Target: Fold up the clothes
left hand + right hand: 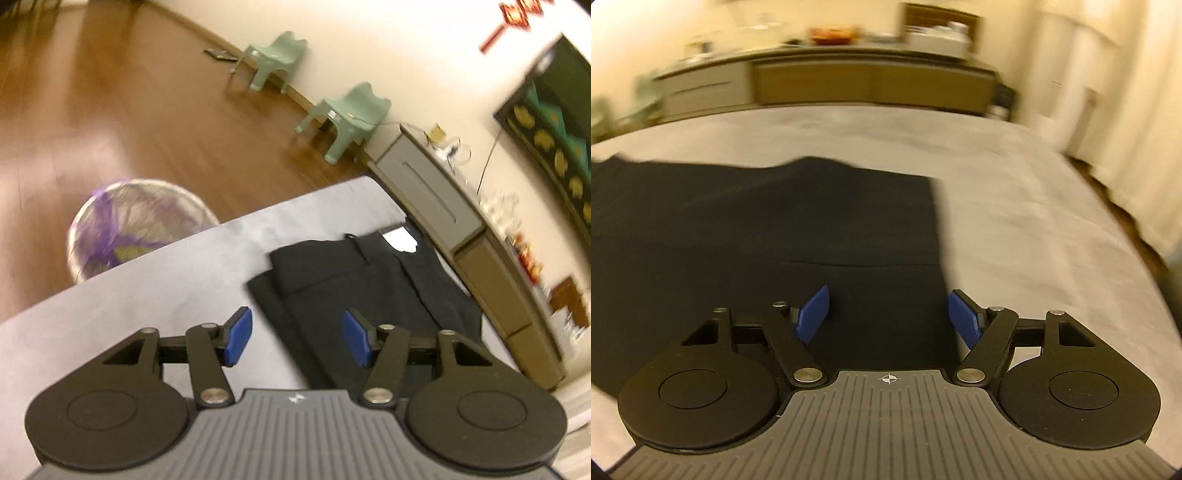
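Trousers (354,280) folded on table (147,280)

Left gripper (296,336) above grey table (147,291), blue pads (239,334) spread wide, nothing between them. Folded black trousers (373,295) flat on table, ahead and right, white label showing. Beyond table edge: mesh basket (136,225), two green chairs (347,118), sideboard (461,236) along wall.

Black trousers (369,295) with white label (400,240), grey table (147,280), blue claw pads (812,317), mint-green chairs (347,118)
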Tool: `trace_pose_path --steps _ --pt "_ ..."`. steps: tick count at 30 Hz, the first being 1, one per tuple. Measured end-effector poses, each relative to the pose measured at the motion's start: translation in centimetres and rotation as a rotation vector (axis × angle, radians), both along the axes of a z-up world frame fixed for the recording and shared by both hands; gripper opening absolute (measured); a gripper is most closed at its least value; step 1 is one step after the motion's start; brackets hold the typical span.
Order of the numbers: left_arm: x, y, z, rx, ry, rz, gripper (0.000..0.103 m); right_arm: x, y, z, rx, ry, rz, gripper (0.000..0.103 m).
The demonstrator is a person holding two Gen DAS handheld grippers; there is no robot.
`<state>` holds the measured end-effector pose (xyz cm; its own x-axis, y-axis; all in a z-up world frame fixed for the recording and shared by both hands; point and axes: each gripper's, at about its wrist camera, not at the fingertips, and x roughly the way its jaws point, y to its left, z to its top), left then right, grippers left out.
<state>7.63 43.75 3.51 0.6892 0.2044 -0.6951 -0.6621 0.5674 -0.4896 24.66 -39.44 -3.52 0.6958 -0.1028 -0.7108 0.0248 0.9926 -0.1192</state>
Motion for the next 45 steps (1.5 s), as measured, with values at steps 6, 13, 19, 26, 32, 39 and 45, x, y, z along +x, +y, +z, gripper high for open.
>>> trace_pose_path --steps 6,13,19,26,32,39,45 --pt "0.4 1.6 -1.4 -0.093 -0.035 -0.025 0.061 -0.2 1.0 0.1 -0.128 -0.018 -0.062 0.081" --pt "4.8 1.1 -3.5 -0.033 0.067 -0.095 0.057 -0.9 3.7 -0.1 -0.236 -0.039 -0.052 0.08" --pt "4.7 0.7 -3.8 -0.032 0.066 -0.086 0.063 -0.9 -0.9 0.7 -0.058 -0.001 -0.197 0.079" --pt "7.3 -2.5 -4.1 0.109 0.117 -0.183 0.016 -5.3 -2.6 1.4 0.13 -0.004 -0.212 0.09" --pt "7.7 -5.2 -4.5 0.22 0.176 -0.179 0.003 -6.8 -2.0 -0.2 0.133 -0.027 -0.14 0.053" --pt "3.1 -7.3 -3.5 0.163 0.225 -0.092 0.003 -5.9 -2.1 0.2 0.077 -0.037 -0.119 0.02" --pt "0.5 -9.1 -3.0 0.21 0.229 -0.073 0.006 -5.3 -1.5 0.2 0.002 -0.029 -0.145 0.024"
